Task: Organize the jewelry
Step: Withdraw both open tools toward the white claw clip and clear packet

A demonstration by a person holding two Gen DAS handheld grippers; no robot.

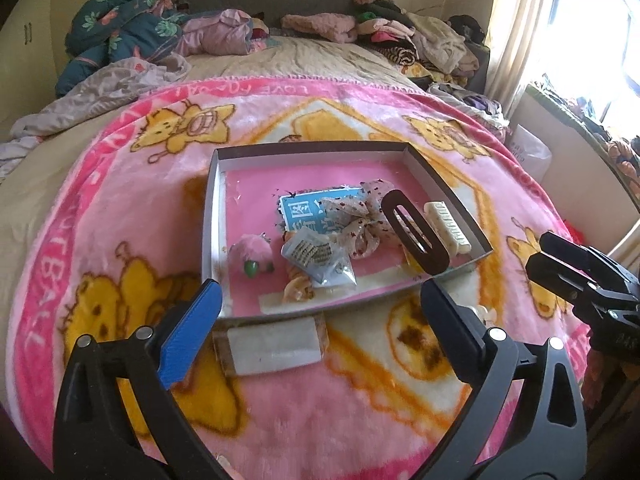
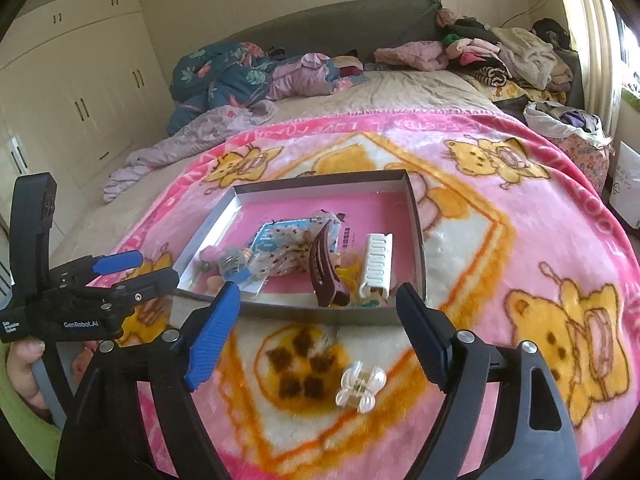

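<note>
A shallow grey box (image 1: 214, 200) with a pink floor lies on the pink cartoon blanket (image 1: 100, 216). It holds a brown hair clip (image 1: 416, 236), a white comb clip (image 1: 446, 228), a lace bow (image 1: 360, 220), a blue card (image 1: 300, 212), a pink pompom (image 1: 254, 254) and a packet of hairpins (image 1: 316, 258). My left gripper (image 1: 322, 296) is open at the box's near edge, above a white block (image 1: 272, 344). My right gripper (image 2: 318, 294) is open and empty. A small pearly claw clip (image 2: 360, 390) lies on the blanket below its fingers. The box (image 2: 418, 232) sits just beyond it.
Crumpled quilts (image 2: 224, 76) and piled clothes (image 2: 500, 56) cover the far end of the bed. Cream wardrobes (image 2: 80, 92) stand at the left. A curtained window (image 1: 560, 32) and a white bag (image 2: 628, 184) are at the right. A hand (image 2: 24, 368) holds the left gripper.
</note>
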